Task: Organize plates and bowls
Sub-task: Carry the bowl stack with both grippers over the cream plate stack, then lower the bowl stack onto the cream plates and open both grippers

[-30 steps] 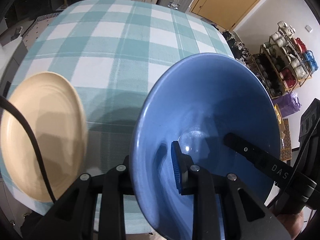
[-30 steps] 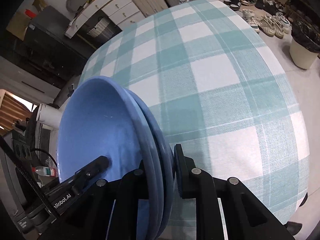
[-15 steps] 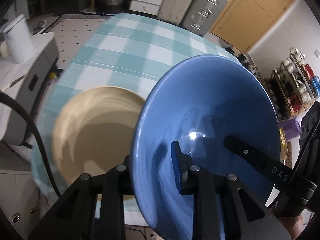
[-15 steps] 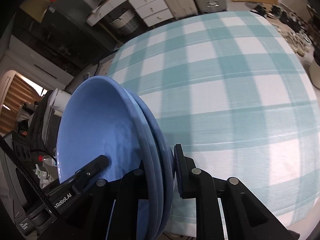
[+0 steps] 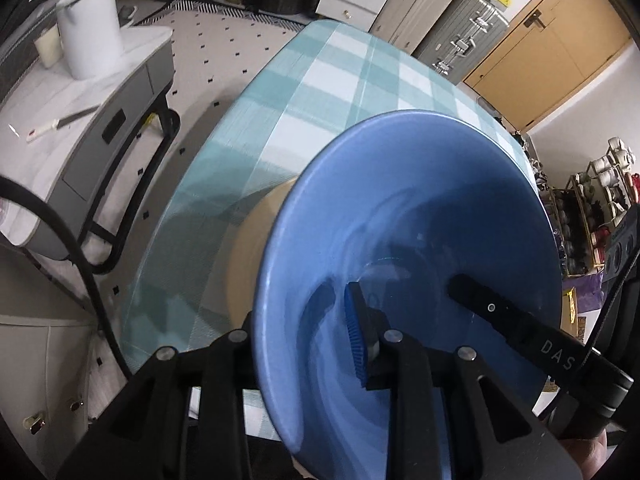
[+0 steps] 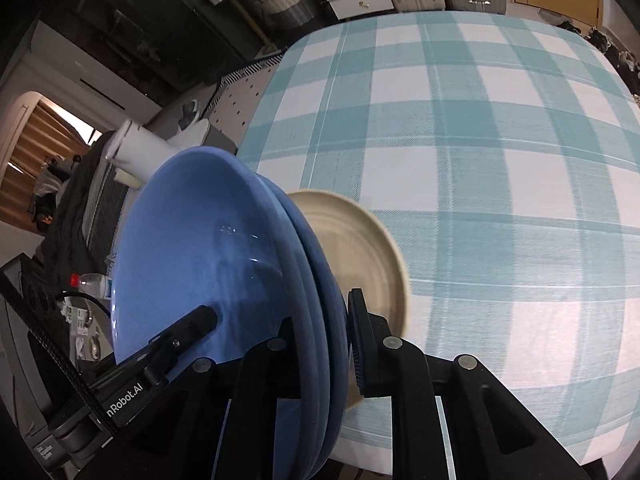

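Blue stacked bowls point(image 6: 208, 264) ride on edge above the checked surface point(image 6: 480, 160), both claws clamped on the rim: left claw point(image 5: 304, 332), right claw point(image 6: 320, 336). Beige plate point(image 6: 356, 248) lies just behind them, near the surface's edge.

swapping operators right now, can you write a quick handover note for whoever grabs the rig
Left gripper: shut on the rim of the blue bowl, held tilted above the table edge.
Right gripper: shut on the opposite rim of what looks like the same load; this view shows two nested rims, so it may be stacked blue bowls.
Beige plate: lies flat on the checked tablecloth near the front edge, just past the bowls, nothing on it.
Done: bowls gathered and lifted.
Left: set them down, probably on or beside the plate, then release both grippers.
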